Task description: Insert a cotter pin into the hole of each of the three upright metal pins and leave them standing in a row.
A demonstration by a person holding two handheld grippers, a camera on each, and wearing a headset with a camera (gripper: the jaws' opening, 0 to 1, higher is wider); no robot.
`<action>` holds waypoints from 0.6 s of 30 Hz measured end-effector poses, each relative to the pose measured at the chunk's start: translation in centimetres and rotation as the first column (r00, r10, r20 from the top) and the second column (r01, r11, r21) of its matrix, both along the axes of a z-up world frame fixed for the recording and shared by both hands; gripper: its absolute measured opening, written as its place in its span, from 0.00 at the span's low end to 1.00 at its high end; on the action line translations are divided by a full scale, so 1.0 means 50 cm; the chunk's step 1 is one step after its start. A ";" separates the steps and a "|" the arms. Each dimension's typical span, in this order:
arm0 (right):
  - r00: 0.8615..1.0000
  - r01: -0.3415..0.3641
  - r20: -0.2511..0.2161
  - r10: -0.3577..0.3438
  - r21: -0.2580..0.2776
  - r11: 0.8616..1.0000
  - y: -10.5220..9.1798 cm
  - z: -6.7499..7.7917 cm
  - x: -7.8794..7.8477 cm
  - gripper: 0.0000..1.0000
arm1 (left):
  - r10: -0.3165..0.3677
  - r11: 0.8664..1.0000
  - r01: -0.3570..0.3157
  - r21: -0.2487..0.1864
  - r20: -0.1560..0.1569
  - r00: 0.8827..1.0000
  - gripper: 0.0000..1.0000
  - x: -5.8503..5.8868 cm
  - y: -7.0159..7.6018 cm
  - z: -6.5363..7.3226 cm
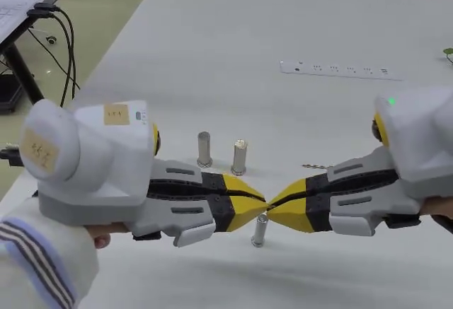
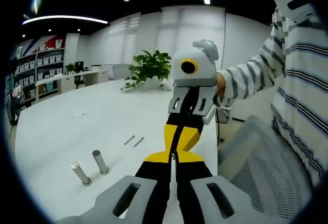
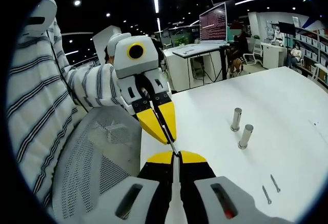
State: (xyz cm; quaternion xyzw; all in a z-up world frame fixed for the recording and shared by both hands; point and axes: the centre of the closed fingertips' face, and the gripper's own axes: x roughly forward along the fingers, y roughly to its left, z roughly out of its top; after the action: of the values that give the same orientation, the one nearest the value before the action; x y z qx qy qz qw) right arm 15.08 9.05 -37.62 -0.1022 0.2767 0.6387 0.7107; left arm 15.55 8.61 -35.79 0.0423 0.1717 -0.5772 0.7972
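Two upright metal pins stand side by side mid-table. A third metal pin stands nearer, just below where the grippers meet. My left gripper and right gripper point at each other tip to tip, both with jaws closed. In the right gripper view a thin cotter pin runs between the left gripper's tip and my right gripper. Two loose cotter pins lie on the table past the two far pins.
A white power strip lies at the far side of the white table. Cables and a laptop desk stand off the table's left edge. A mesh chair is below the grippers by the person's striped sleeve.
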 end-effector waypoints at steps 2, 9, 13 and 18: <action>1.000 0.000 -0.001 0.000 0.000 1.000 0.000 -0.001 0.000 0.00 | -0.002 1.000 0.002 0.004 0.000 1.000 0.00 0.000 0.001 -0.002; 1.000 -0.001 0.031 0.001 -0.001 1.000 -0.003 -0.003 0.003 0.00 | 0.001 1.000 -0.001 0.006 -0.013 1.000 0.00 0.002 0.002 -0.010; 0.997 -0.017 0.079 0.018 -0.011 1.000 -0.005 0.000 0.007 0.00 | 0.011 1.000 -0.011 -0.010 -0.018 1.000 0.00 0.005 0.002 -0.010; 0.996 -0.029 0.083 0.031 -0.024 0.999 -0.004 0.000 0.006 0.00 | 0.006 1.000 -0.006 -0.011 -0.010 1.000 0.00 0.003 0.003 -0.011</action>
State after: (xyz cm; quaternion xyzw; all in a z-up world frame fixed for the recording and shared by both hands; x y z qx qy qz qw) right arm 15.37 8.85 -37.60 -0.1410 0.2524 0.6413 0.7107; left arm 15.70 8.74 -36.35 0.0346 0.1724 -0.5759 0.7984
